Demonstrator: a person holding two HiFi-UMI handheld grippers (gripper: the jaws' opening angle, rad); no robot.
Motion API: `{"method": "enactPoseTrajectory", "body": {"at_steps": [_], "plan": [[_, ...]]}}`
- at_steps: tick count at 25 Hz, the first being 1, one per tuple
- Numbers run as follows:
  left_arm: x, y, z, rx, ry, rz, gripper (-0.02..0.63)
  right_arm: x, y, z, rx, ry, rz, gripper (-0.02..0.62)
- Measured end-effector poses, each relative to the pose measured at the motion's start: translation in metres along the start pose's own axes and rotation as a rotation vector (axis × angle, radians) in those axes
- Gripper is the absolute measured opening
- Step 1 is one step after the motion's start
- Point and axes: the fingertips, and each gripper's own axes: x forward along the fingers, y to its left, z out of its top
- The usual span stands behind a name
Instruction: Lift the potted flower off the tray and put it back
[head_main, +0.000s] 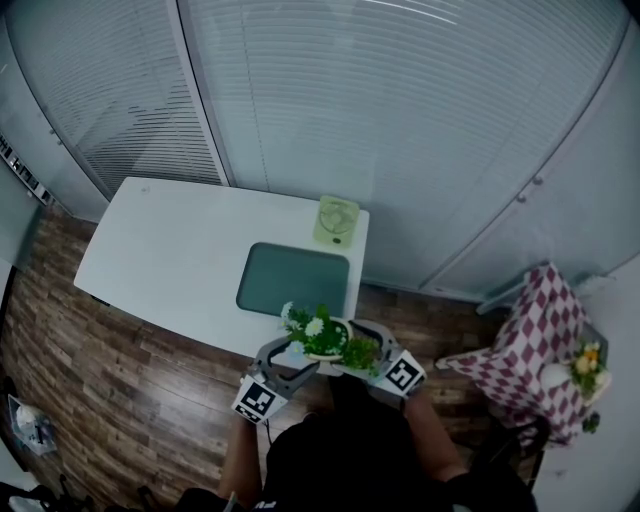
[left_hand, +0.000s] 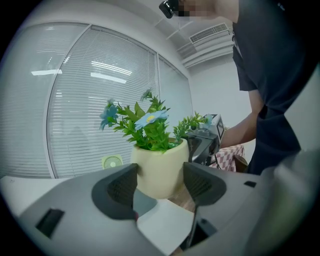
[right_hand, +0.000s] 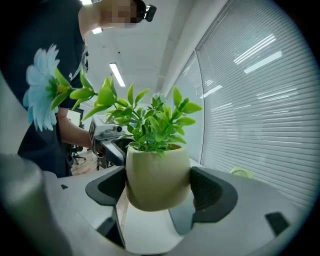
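The potted flower (head_main: 325, 345) is a cream pot (left_hand: 160, 162) with green leaves and pale blue and white blooms. It hangs in the air over the table's near edge, clear of the dark green tray (head_main: 292, 280). My left gripper (head_main: 290, 358) and right gripper (head_main: 375, 358) hold it from opposite sides. In the left gripper view my left gripper (left_hand: 159, 184) is shut on the pot's lower half, with the right gripper (left_hand: 205, 137) behind. In the right gripper view the pot (right_hand: 157, 172) fills my right gripper (right_hand: 159, 189), whose pads press both its sides.
The tray lies on a white table (head_main: 170, 260) with a small green fan (head_main: 337, 220) at its far right corner. Slatted blinds and a glass wall stand behind. A chair with a checked cloth (head_main: 535, 340) and another flower pot (head_main: 585, 368) are at the right, on the wooden floor.
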Motion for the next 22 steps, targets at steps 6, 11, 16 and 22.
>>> {"method": "enactPoseTrajectory", "body": {"at_steps": [6,11,16,22], "plan": [[0.004,0.007,-0.002,0.006,0.004,-0.005,0.281,0.005,-0.007,0.0,0.011,-0.018,0.005,0.388],[0.009,0.018,0.0,0.012,-0.002,0.0,0.281,0.011,-0.017,0.003,0.002,-0.014,0.008,0.388],[0.015,0.026,-0.003,0.013,0.012,0.009,0.281,0.015,-0.028,0.001,-0.006,0.008,0.015,0.388],[0.024,0.037,-0.006,0.01,0.032,0.012,0.281,0.021,-0.04,-0.005,-0.022,0.023,0.021,0.388]]}}
